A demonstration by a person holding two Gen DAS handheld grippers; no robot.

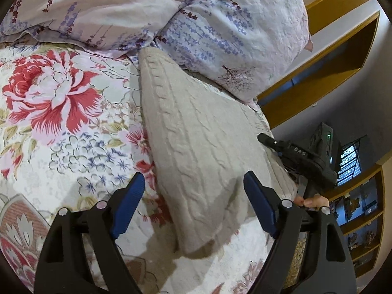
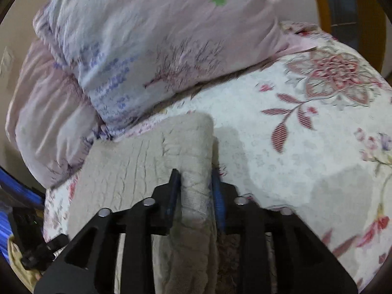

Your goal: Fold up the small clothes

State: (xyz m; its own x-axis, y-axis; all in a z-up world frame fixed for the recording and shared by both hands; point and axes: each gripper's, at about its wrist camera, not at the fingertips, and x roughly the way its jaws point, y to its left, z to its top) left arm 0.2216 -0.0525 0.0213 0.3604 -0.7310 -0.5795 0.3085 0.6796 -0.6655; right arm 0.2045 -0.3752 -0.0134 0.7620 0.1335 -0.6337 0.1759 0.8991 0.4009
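The beige cable-knit sweater (image 1: 196, 132) lay on the bed, stretched across the floral bedspread (image 1: 61, 122), and its far end ran right up against the lavender-print pillows (image 1: 220, 29) at the head of the bed. The left hand-held gripper (image 1: 193, 188) hovered over the near end of that sweater with its blue pads (image 1: 129, 203) spread wide, nothing between them but the knit lying underneath. One edge of the sweater was lifted off the bed off to the right, where the other tool showed as a black shape.

Over on the right wrist view, the right hand-held gripper (image 2: 196, 191) was clamped down on a bunched fold of the sweater (image 2: 147, 161), the fabric squeezed into a thick ridge between the two blue pads (image 2: 218, 196). The rest of the sweater spread out to the left of that gripper, flat against the bedspread (image 2: 306, 147), while the pillows (image 2: 147, 49) sat just beyond its far edge. That view was blurred, so the finer knit detail was hard to make out.
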